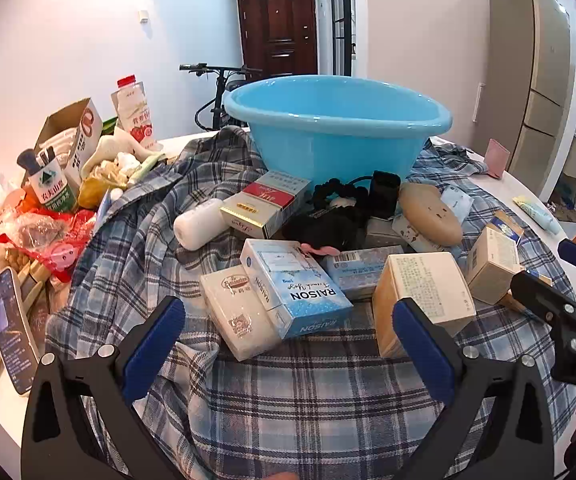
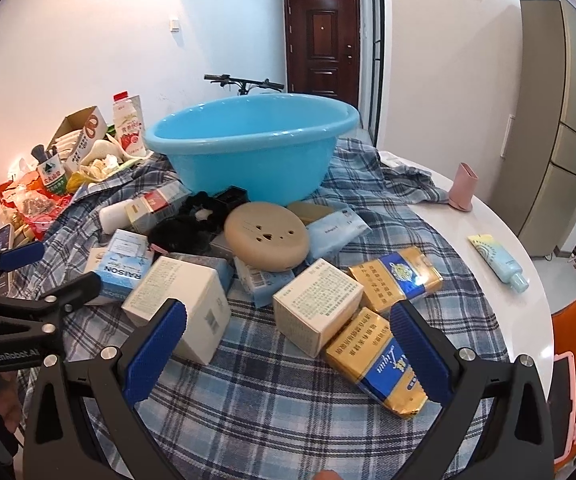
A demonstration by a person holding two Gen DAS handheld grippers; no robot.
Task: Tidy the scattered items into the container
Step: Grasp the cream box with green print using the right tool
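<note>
A blue plastic basin (image 1: 336, 120) (image 2: 248, 140) stands empty at the back of a plaid cloth (image 1: 308, 392) (image 2: 280, 400). In front of it lie scattered items: a blue RAISON box (image 1: 296, 288) (image 2: 122, 264), a white box (image 1: 238, 312), a cream box (image 1: 428, 292) (image 2: 180, 304), a red-and-white carton (image 1: 266, 202), a tan round case (image 2: 266, 236), another cream box (image 2: 318, 306) and gold packs (image 2: 384, 364). My left gripper (image 1: 288, 352) is open and empty, just short of the RAISON box. My right gripper (image 2: 286, 354) is open and empty, near the cream boxes.
A pile of snacks, cartons and a drink bottle (image 1: 132, 112) crowds the table's left side, with a phone (image 1: 10, 324) at its edge. A tube (image 2: 498, 262) and a pink cup (image 2: 464, 186) sit on the white table at the right. A bicycle stands behind the basin.
</note>
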